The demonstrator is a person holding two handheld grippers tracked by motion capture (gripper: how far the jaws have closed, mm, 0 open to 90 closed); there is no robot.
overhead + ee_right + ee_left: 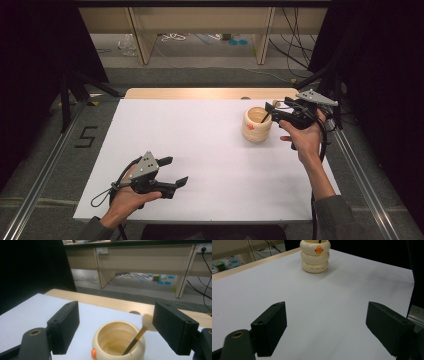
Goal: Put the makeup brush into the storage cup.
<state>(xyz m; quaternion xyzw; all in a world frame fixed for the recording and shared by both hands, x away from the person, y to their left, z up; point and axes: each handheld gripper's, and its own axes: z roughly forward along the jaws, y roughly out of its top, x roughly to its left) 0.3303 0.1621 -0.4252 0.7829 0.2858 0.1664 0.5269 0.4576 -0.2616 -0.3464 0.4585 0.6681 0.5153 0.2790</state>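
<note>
At upper right of the frame, the right gripper [270, 111] is held wide open and empty over a cream pot [257, 125] with a stick [133, 341] inside; the left gripper [175, 171], also open and empty, waits lower left. Release appears done; withdrawal is likely called for next.

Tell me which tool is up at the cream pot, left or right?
The right tool. It hangs open at the ribbed cream pot, just above the stick leaning inside. The left tool, also open, sits at the near edge of the white table, well apart.
</note>
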